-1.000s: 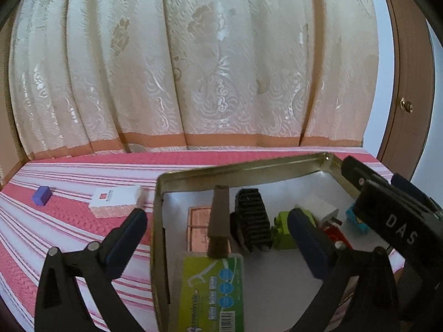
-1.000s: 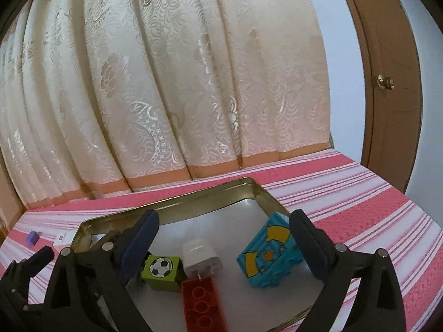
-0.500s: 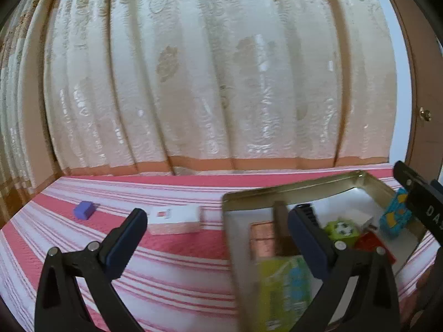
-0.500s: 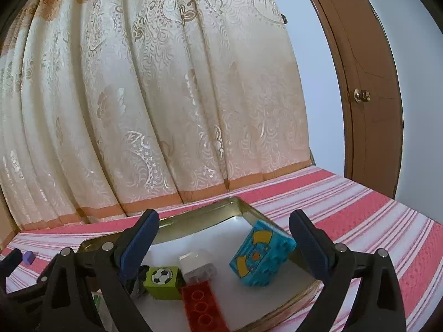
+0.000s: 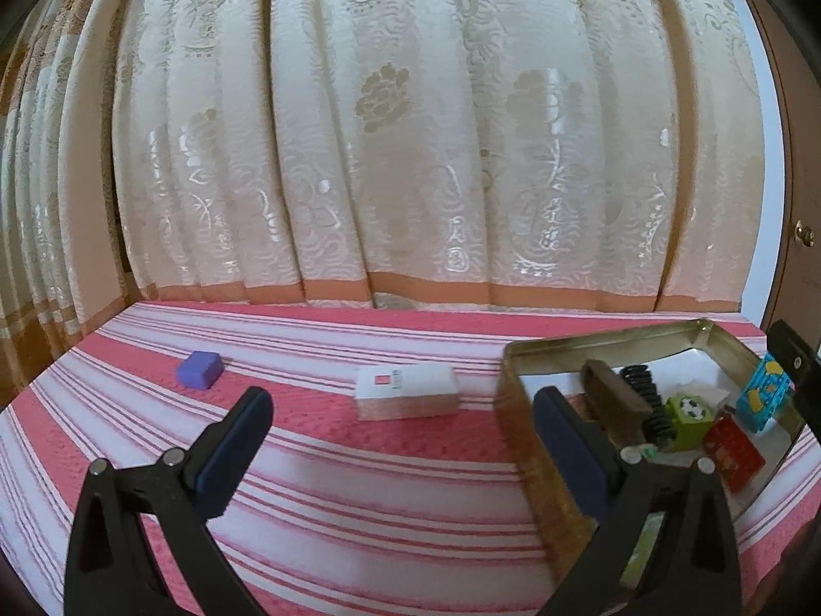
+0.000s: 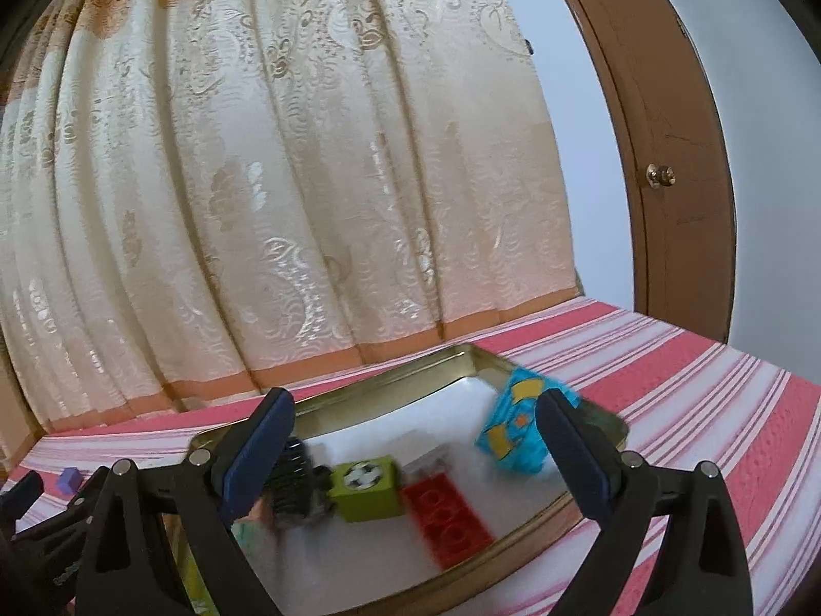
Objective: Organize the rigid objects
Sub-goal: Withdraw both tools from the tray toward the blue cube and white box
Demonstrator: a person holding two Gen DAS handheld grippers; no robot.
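A gold metal tin (image 5: 518,410) (image 6: 462,354) lies on a pink striped cloth and holds a green football block (image 5: 690,413) (image 6: 367,485), a red brick (image 5: 734,454) (image 6: 449,521), a blue block (image 5: 764,398) (image 6: 515,436), a black comb (image 5: 641,395) (image 6: 292,482) and a brown bar (image 5: 613,400). Left of the tin, on the cloth, rest a white box (image 5: 408,390) and a small purple block (image 5: 200,369) (image 6: 69,480). My left gripper (image 5: 397,454) is open above the cloth, short of the white box. My right gripper (image 6: 415,457) is open over the tin, holding nothing.
A cream patterned curtain (image 5: 410,154) hangs along the far side of the cloth. A brown door frame with a brass knob (image 6: 659,174) stands at the right. The other gripper's black tip (image 5: 795,359) shows at the right of the left wrist view.
My left gripper has swung left, away from the tin, so the white box and purple block now lie ahead of it. My right gripper has tilted upward over the tin.
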